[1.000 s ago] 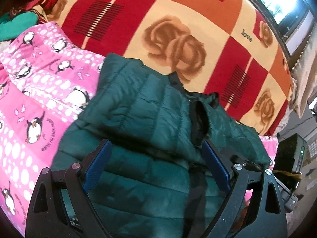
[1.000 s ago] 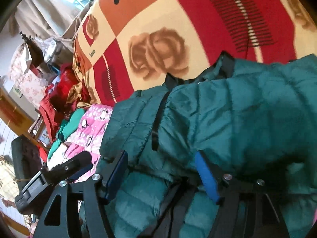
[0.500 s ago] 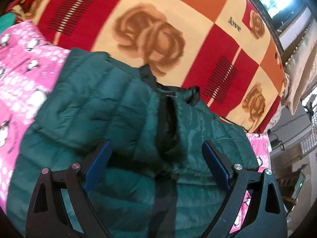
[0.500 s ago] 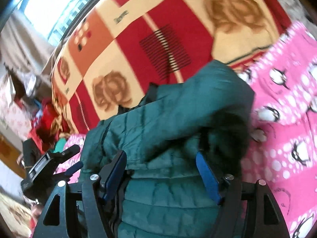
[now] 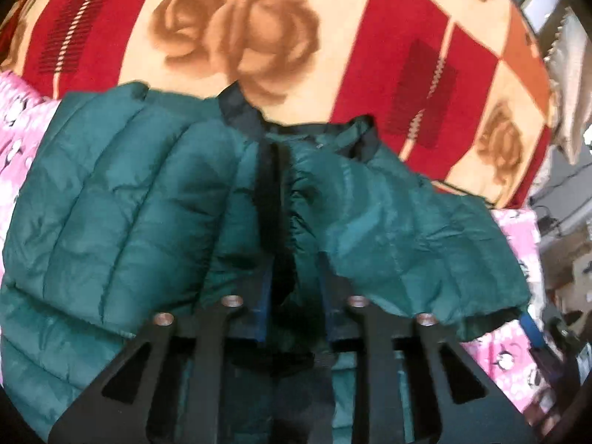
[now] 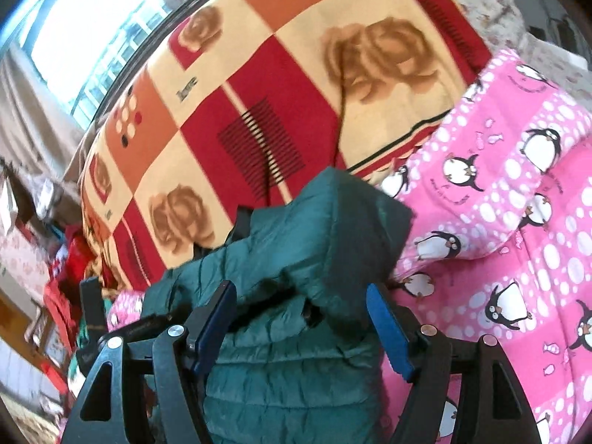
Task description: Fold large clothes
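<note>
- A dark green quilted puffer jacket [image 5: 155, 199] lies front-up across a pink penguin-print quilt [image 6: 518, 229] and the edge of a red, cream and orange rose-patterned blanket [image 5: 236, 26], its black collar [image 5: 240, 111] toward the blanket.
- The left gripper [image 5: 292, 296] has just been closing and now stands narrow, its blue pads pinching the jacket's fabric beside the black front zipper strip [image 5: 273, 199], roughly mid-chest.
- The right gripper [image 6: 301, 327] stands wide, its blue pads [image 6: 388, 333] on either side of a raised fold of the jacket [image 6: 314, 244] at its quilt-side edge, not pressing on it.
- The step in hand looks like taking hold for a fold: one grip made at the centre front, the other side lined up but not yet clamped.
- The next move likely calls for the right gripper to close on that raised fold, then for both hands to lift and carry the cloth over together; the slick, puffy shell may slip from a shallow pinch.
- Hidden or unclear: the jacket's hem and lower body are cut off behind the gripper frames in both views; how many layers the left pads hold cannot be told.
- The left wrist view is blurred; room clutter at both frames' edges is too smeared to name.
</note>
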Demonstrator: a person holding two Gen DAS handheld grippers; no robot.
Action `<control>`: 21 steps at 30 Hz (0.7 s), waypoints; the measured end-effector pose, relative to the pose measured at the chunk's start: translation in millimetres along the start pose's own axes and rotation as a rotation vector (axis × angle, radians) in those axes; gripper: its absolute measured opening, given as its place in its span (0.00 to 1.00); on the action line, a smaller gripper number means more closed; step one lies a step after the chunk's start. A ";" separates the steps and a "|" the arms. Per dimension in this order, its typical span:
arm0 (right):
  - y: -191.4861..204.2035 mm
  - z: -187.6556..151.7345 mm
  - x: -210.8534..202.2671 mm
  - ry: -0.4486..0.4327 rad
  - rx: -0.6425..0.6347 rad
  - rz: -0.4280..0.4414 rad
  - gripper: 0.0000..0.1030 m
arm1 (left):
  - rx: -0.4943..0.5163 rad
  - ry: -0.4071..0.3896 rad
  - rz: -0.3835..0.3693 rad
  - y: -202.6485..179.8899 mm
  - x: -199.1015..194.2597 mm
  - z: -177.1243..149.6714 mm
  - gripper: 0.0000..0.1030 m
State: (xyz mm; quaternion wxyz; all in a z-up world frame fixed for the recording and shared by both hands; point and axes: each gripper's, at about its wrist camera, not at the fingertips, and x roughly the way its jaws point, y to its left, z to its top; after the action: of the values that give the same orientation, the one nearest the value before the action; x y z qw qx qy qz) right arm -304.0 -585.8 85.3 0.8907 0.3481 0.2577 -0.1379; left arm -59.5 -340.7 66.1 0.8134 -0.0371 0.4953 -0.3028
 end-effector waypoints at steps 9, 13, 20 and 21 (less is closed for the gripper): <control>7.4 4.8 19.9 0.017 0.012 0.009 0.69 | 0.062 -0.182 0.119 31.7 -59.8 19.7 0.13; 25.6 6.2 49.1 0.066 -0.064 -0.007 0.69 | 0.068 -0.207 0.182 59.6 -68.6 23.0 0.12; 66.3 -7.0 120.4 0.184 -0.274 -0.067 0.69 | 0.017 -0.159 0.217 99.9 -54.4 12.3 0.11; 69.5 -11.3 131.2 0.213 -0.295 -0.068 0.69 | 0.017 -0.157 0.220 101.1 -52.3 9.3 0.11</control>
State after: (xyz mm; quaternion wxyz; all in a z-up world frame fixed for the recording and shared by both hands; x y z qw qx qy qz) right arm -169.8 -536.6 43.6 0.8947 0.2172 0.3795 -0.0911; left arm -22.7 -232.9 75.3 0.8782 0.0010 0.4288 -0.2120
